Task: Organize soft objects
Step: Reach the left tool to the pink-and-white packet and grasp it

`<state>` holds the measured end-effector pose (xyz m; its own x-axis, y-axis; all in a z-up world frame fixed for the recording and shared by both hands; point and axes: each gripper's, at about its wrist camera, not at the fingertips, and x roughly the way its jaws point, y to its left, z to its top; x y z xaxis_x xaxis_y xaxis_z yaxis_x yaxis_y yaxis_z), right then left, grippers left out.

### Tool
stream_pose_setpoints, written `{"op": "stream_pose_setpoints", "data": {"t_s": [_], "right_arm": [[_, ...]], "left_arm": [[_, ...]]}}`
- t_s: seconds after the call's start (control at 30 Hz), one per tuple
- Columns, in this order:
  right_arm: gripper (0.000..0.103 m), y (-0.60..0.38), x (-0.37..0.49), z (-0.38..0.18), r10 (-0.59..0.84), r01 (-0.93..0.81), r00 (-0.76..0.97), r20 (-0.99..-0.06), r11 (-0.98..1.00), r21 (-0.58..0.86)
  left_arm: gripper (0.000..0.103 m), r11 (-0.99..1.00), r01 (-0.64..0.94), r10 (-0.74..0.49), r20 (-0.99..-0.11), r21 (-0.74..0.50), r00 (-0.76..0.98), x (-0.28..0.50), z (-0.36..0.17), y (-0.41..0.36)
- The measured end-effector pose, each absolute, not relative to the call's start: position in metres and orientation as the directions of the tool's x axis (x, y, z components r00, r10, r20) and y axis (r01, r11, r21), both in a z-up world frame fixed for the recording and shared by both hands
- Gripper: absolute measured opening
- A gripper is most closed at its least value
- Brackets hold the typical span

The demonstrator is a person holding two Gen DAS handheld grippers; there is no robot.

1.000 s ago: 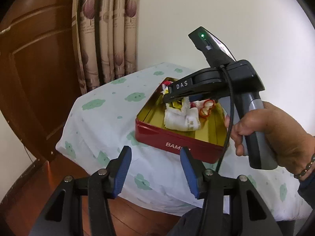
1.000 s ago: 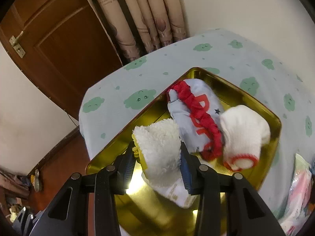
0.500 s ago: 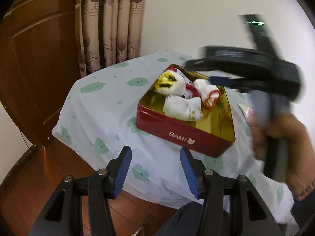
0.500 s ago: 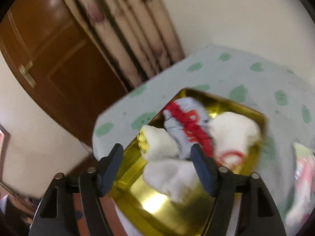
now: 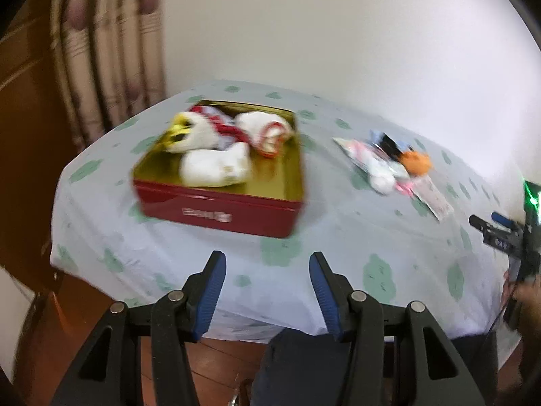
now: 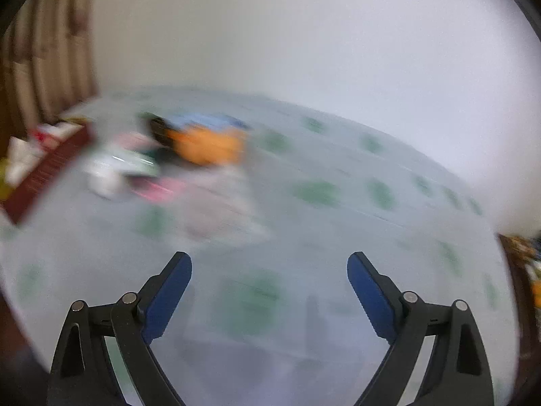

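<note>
A red tin (image 5: 216,211) with a gold inside stands on the table's left half and holds several soft pieces: a white sock (image 5: 216,165), a white and yellow one (image 5: 189,132), and a white mitten with red trim (image 5: 267,128). A loose pile of small soft items (image 5: 389,162), one of them orange (image 6: 206,143), lies to the tin's right. My left gripper (image 5: 267,267) hovers open and empty over the table's near edge. My right gripper (image 6: 268,267) is over bare cloth right of the pile; its jaws are opening with nothing between them. The right wrist view is blurred.
A pale blue cloth with green cloud prints (image 5: 372,243) covers the table. Curtains (image 5: 108,50) and a brown wooden door (image 5: 20,108) stand at the left, a white wall behind. A hand holding the right gripper's handle (image 5: 514,237) shows at the far right edge.
My right gripper let go of the white sock in the tin, opened wide and swung far right, past the pile. My left gripper shifted, so the tin now sits further left in its view.
</note>
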<state>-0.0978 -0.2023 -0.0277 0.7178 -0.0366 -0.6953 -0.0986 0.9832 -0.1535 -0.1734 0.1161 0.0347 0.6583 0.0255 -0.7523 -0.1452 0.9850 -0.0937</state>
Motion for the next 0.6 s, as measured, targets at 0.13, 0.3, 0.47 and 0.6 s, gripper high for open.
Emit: {"op": "stream_pose_setpoints", "data": {"t_s": [0.13,0.3,0.47,0.6], "right_arm": [[0.092,-0.246,-0.092,-0.046,-0.115,-0.013,0.695,-0.71,0.985,-0.172],[0.096,-0.269,-0.091,-0.048,-0.077,0.037,0.689,-0.721,0.997,-0.071],[0.1,-0.272,-0.092,-0.049,-0.071,0.056,0.702,-0.709,0.997,-0.044],[0.101,-0.275,-0.091,-0.051,-0.044,0.054,0.703,-0.709,0.998,-0.009]], "left_arm": [[0.053,0.995,-0.073,-0.012,-0.794,-0.071,0.607,-0.164,0.023,0.086],[0.053,0.995,-0.037,-0.059,-0.823,-0.096,0.565,-0.14,0.02,0.062],[0.053,0.989,0.033,-0.139,-0.833,-0.143,0.536,-0.105,0.022,0.037],[0.053,0.977,0.117,-0.213,-0.84,-0.178,0.499,-0.079,0.021,0.001]]}}
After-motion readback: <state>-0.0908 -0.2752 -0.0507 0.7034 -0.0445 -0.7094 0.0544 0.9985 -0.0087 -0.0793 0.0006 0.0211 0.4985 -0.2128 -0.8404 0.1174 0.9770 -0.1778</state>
